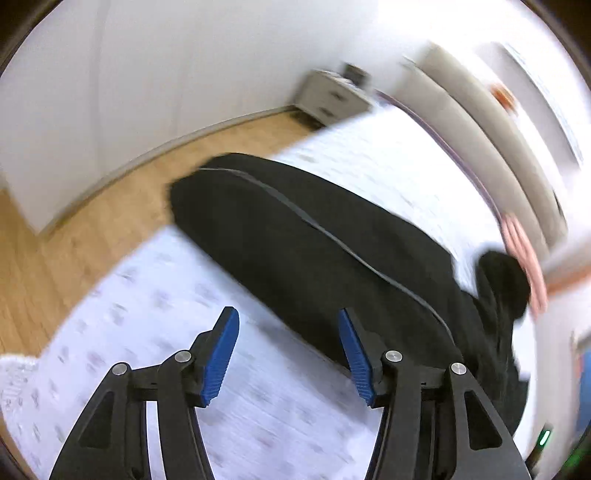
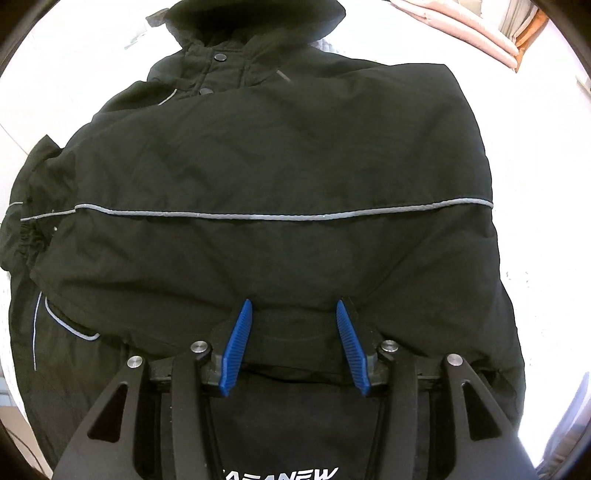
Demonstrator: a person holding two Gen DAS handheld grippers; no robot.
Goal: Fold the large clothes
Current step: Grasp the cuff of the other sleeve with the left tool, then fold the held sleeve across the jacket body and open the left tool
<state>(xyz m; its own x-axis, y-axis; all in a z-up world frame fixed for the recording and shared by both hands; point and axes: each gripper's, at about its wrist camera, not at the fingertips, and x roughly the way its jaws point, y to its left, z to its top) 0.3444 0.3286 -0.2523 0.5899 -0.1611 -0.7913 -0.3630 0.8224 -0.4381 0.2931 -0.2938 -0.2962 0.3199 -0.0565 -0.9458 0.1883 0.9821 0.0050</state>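
A large black jacket [image 2: 280, 177] with thin grey piping lies on a white patterned bedsheet [image 1: 177, 332]; its hood and snap collar are at the far end in the right wrist view. A sleeve is folded across the body. My right gripper [image 2: 293, 306] is open, low over the jacket's near part, holding nothing. In the left wrist view the jacket [image 1: 295, 240] lies ahead and to the right. My left gripper [image 1: 288, 317] is open and empty above the sheet, beside the jacket's near edge. The left wrist view is blurred.
Wooden floor [image 1: 92, 221] and a white wall lie beyond the bed's left edge. A white bedside cabinet [image 1: 332, 98] stands at the far corner. A folded pink cloth [image 2: 461, 26] lies at the bed's far right.
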